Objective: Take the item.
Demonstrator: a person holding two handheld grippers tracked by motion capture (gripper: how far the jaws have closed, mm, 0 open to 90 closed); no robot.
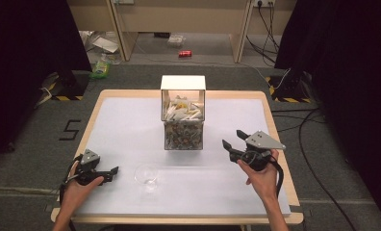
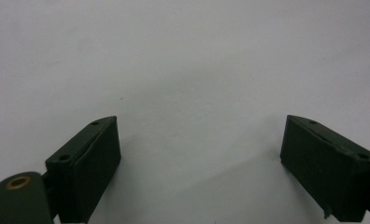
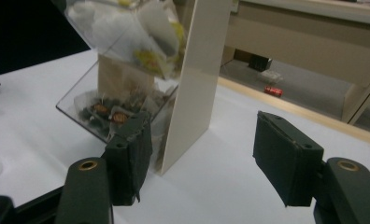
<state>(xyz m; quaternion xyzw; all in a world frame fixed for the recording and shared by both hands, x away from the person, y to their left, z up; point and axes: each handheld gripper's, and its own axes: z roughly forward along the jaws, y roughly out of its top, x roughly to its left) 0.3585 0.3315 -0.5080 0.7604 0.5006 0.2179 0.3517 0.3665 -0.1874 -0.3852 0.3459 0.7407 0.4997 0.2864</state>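
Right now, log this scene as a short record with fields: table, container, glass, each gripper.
table: white top, wooden edge
container: clear box with white side panels at table centre, two tiers of packets inside
glass: empty clear glass near the front edge, in front of the box
left gripper: low at front left, jaws open, holding nothing
right gripper: raised right of the box, jaws open, holding nothing
floor beyond: red can

White-topped table (image 1: pixel 131 120), clear box of packets (image 1: pixel 183 126), glass cup (image 1: pixel 146 176)
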